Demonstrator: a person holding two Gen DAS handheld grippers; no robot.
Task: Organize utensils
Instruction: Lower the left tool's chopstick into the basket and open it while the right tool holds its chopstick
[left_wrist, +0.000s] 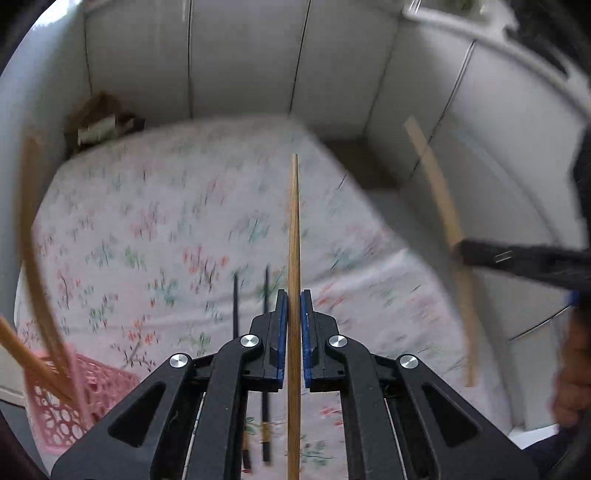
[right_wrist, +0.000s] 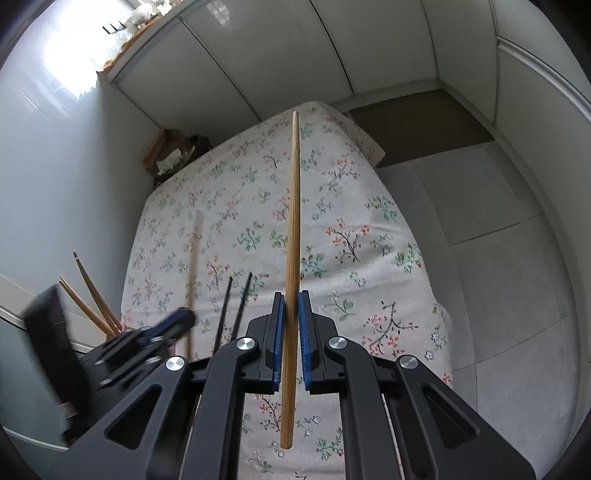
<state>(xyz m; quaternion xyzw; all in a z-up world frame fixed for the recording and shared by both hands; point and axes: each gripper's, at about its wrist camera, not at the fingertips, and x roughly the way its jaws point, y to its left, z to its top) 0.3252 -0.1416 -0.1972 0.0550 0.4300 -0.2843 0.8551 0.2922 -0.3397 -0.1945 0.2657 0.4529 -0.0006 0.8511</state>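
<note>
Floral cloth (right_wrist: 332, 236) below; only left view shows pink basket (left_wrist: 59, 402); each gripper (left_wrist: 294, 306) (right_wrist: 290, 306) pinches a bamboo chopstick (left_wrist: 294, 240) (right_wrist: 291, 258).

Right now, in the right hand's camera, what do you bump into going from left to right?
Wooden chopsticks in the holder → left gripper → two black chopsticks on the flowery cloth → the wooden chopstick in the right gripper → grey floor tiles.

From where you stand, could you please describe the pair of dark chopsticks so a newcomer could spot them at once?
Find the floral tablecloth over the table. Two thin black chopsticks lie side by side on it, just left of the right gripper. Unlike the tan bamboo chopsticks in the pink basket, they are dark and lying flat.
</note>
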